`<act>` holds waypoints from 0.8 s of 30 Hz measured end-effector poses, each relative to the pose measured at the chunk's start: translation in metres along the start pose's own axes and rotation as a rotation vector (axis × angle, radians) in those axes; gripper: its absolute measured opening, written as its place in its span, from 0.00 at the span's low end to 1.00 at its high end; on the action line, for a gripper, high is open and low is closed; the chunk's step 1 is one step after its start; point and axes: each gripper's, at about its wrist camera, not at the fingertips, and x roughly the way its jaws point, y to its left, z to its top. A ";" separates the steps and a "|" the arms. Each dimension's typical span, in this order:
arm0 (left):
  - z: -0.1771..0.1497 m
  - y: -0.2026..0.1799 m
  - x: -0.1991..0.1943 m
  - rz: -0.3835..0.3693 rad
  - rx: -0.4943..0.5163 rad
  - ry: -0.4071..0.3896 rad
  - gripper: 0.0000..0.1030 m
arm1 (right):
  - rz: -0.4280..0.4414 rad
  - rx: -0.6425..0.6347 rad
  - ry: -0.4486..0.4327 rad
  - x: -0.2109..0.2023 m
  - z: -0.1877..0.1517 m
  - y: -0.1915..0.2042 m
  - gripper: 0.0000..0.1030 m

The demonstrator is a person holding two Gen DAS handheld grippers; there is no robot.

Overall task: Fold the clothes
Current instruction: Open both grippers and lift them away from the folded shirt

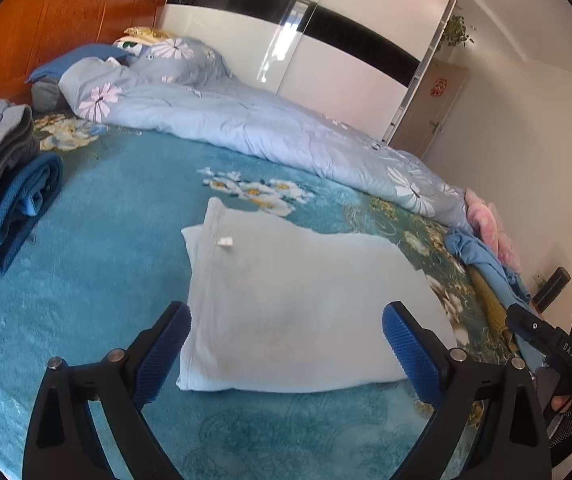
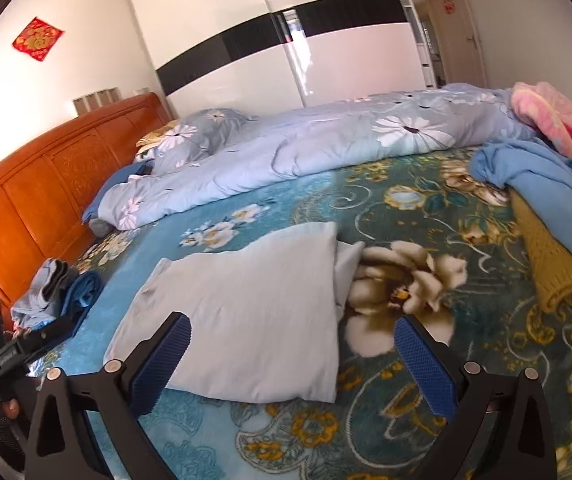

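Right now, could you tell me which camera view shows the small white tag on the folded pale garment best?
The left wrist view: the tag sits plainly by the folded pale garment's seam. The right wrist view shows the garment, but no tag.

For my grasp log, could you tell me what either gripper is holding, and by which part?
Nothing is held: the left gripper and right gripper are open above the folded pale blue fabric garment.

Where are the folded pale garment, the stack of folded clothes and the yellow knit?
Folded pale garment (image 1: 298, 304): left wrist view, middle of its top.
Stack of folded clothes (image 1: 2, 184): left wrist view, folded edges.
Yellow knit (image 2: 546, 264): right wrist view, ribbed body.
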 end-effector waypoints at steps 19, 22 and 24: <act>0.026 -0.033 0.097 -0.063 0.016 0.155 0.92 | 0.060 0.158 0.194 0.111 0.003 -0.052 0.88; 0.028 -0.043 0.118 -0.065 0.044 0.215 0.78 | 0.081 0.184 0.232 0.125 0.003 -0.057 0.80; 0.027 -0.047 0.132 -0.069 0.050 0.263 0.56 | 0.093 0.191 0.238 0.129 0.004 -0.060 0.77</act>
